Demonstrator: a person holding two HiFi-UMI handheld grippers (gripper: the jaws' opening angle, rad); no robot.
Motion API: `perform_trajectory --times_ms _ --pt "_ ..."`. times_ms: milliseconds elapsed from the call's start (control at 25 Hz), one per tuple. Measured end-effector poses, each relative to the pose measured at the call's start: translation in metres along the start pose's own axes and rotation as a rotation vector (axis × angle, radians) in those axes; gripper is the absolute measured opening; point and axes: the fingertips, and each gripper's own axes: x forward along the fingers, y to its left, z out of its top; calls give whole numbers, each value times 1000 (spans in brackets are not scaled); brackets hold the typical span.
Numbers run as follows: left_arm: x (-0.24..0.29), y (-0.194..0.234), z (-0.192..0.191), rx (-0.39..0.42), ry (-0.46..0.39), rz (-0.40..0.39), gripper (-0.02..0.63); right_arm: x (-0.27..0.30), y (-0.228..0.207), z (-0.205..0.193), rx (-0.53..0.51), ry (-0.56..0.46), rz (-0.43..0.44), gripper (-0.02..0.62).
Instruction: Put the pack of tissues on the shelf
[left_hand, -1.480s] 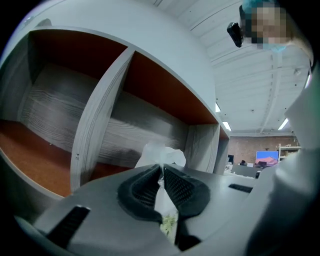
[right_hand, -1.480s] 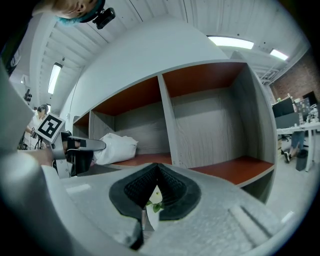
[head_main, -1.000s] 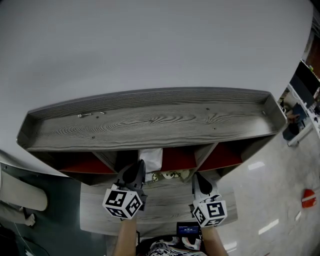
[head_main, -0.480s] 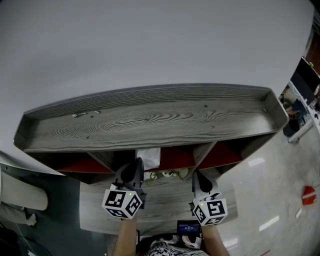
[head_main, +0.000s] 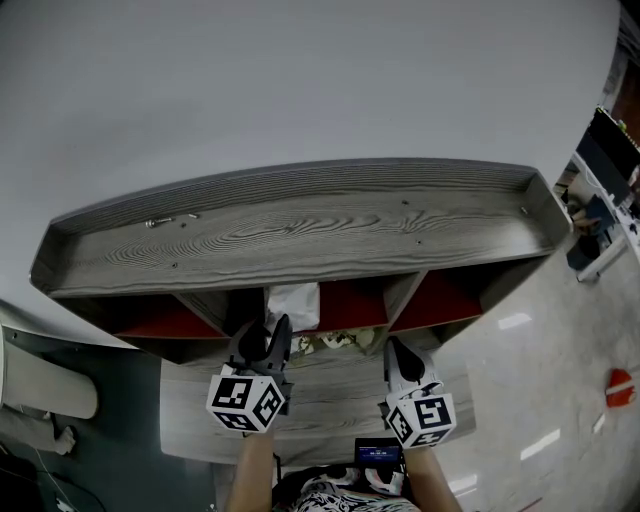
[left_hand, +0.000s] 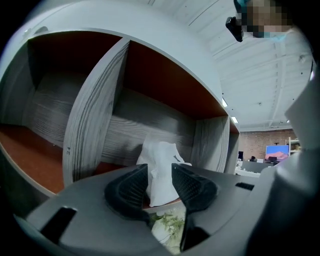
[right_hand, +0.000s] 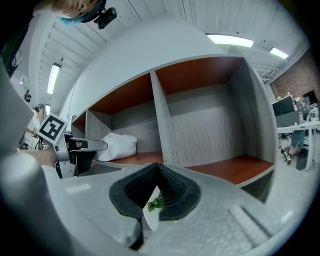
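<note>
The white pack of tissues (head_main: 295, 303) lies on the red floor of the middle compartment of the grey wooden shelf (head_main: 300, 230). My left gripper (head_main: 265, 336) is level in front of that compartment, and its jaws have just been opening. In the left gripper view the pack (left_hand: 161, 172) shows between the parted fingers (left_hand: 127, 187), with a gap on each side. My right gripper (head_main: 400, 358) hangs to the right, in front of a divider (right_hand: 161, 125). Its jaws (right_hand: 158, 171) meet at the tips, with nothing between them. The right gripper view also shows the pack (right_hand: 117, 146) and the left gripper (right_hand: 80, 150).
Leaf-printed items (head_main: 335, 340) lie on the lower grey board (head_main: 320, 400) below the grippers. Small screws (head_main: 160, 221) rest on the shelf's top at the left. The compartment at the right (right_hand: 235, 165) holds nothing. A red object (head_main: 617, 388) lies on the floor at the right.
The left gripper's jaws have parted from around the tissue pack, which stays in the middle compartment. Both hands have kept their places.
</note>
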Motion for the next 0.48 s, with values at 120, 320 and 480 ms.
perform_trajectory --times_ms 120,320,480 --pt "-4 0 -2 -2 2 14 169 -4 0 0 2 -1 0 3" --pt "-18 -1 3 10 -27 23 181 -12 5 0 -7 -7 16 2" --pt "-31 -3 6 18 -48 31 181 -22 10 -2 -1 -8 12 3"
